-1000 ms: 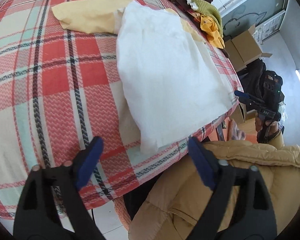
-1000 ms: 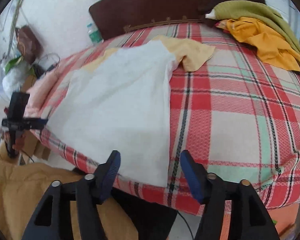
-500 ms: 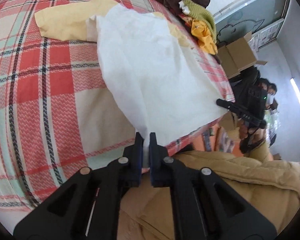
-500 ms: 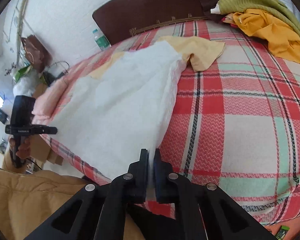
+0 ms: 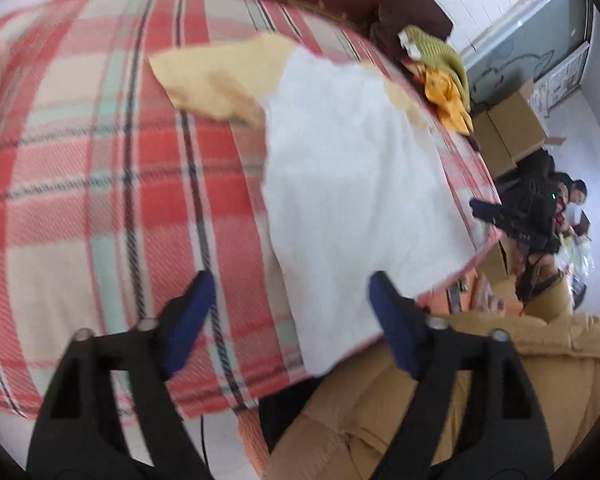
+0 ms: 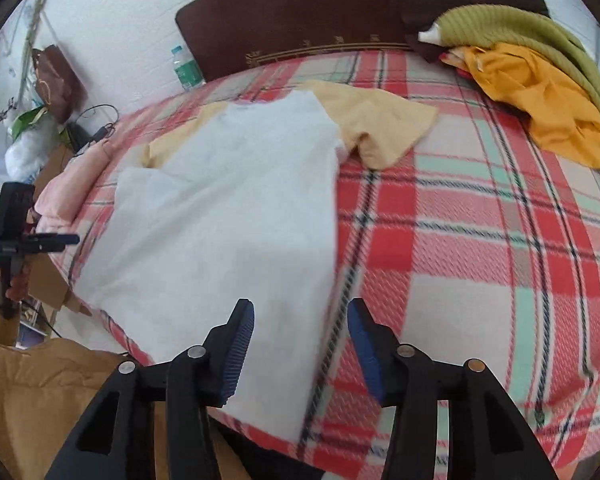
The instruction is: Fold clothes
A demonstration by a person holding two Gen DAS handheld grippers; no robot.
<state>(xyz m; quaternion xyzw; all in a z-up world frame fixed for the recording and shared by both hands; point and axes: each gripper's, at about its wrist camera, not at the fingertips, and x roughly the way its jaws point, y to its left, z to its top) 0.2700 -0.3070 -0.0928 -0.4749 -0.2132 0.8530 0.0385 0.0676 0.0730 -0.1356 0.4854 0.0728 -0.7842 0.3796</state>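
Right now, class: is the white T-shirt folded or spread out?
Spread flat: the white T-shirt lies open on the plaid bedspread, both yellow sleeves out.

A bed [image 6: 480, 240] with a red plaid cover fills the room, its dark headboard [image 6: 340, 12] against a white wall [image 6: 120, 8]. A bottle [image 6: 184, 68] stands beside the headboard. Cardboard boxes [image 5: 512, 128] sit by a far window [image 5: 540, 40].

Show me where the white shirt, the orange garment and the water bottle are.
white shirt [image 6: 228, 216]: right wrist view, middle of its white body.
orange garment [image 6: 540, 92]: right wrist view, centre of the crumpled cloth.
water bottle [image 6: 185, 68]: right wrist view, on its label, beside the headboard.
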